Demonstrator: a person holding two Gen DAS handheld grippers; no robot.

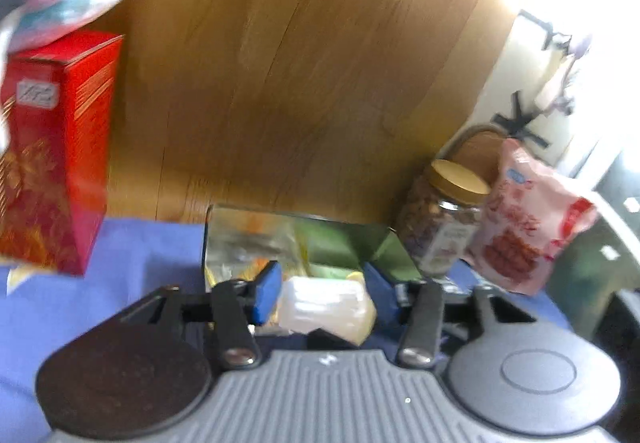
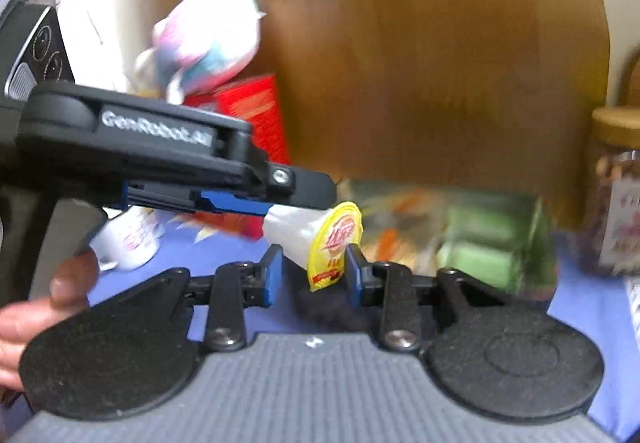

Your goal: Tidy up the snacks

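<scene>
- The left tongs (image 1: 326, 293) grip a small jelly cup (image 1: 326, 309) between their blue pads (image 1: 267, 293), holding it above the blue tabletop (image 1: 152, 255).
- From the right wrist view, the left tongs (image 2: 308, 205) carry the cup (image 2: 316, 239) sideways, its yellow lid (image 2: 334, 243) facing the camera.
- The right tongs (image 2: 314, 273) stand open; the cup's lid hangs between their pads, perhaps touching the right one.
- A clear box of snacks (image 1: 300, 243) lies just beyond.
- A red box (image 1: 56, 147), a jar (image 1: 444, 219) and a pink bag (image 1: 524, 227) stand nearby.
</scene>
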